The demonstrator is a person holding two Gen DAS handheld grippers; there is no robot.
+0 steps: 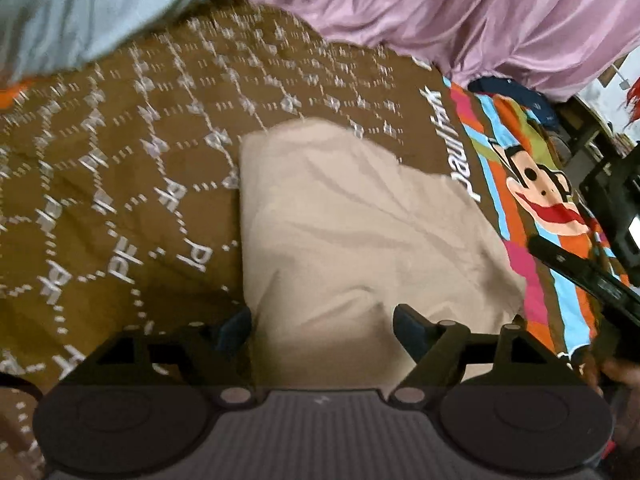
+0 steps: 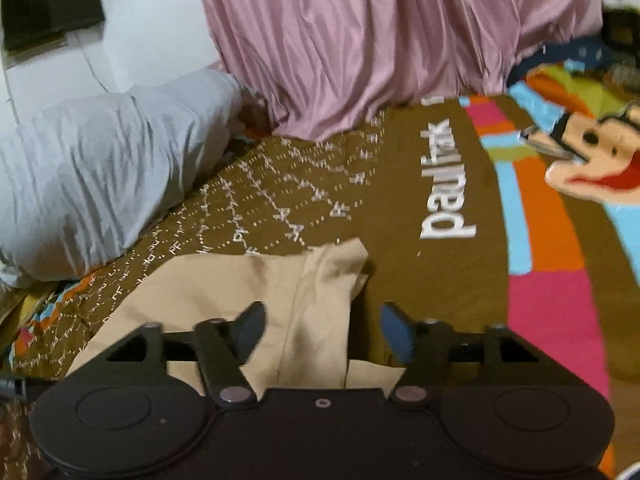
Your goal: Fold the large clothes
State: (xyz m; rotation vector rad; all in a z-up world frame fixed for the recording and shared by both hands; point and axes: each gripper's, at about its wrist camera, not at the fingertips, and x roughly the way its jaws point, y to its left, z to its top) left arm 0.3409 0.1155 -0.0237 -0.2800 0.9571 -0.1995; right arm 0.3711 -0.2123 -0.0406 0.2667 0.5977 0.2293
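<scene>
A beige garment [image 1: 360,232] lies folded into a rough rectangle on the brown patterned bedspread [image 1: 120,184]. My left gripper [image 1: 322,328] hovers over its near edge, jaws wide apart, and the cloth lies flat beneath them, not pinched. In the right wrist view the same beige garment [image 2: 256,280] shows a seam and a loose corner pointing to the far right. My right gripper [image 2: 324,330] is open above that end. One finger is over the cloth, the other over the bare bedspread [image 2: 432,280].
A pale grey pillow [image 2: 100,168] lies at the far left, and a pink curtain [image 2: 360,40] hangs behind the bed. The bedspread's bright monkey print [image 1: 540,192] runs along the right. A black bar of the other hand-held tool [image 1: 576,268] crosses the right edge.
</scene>
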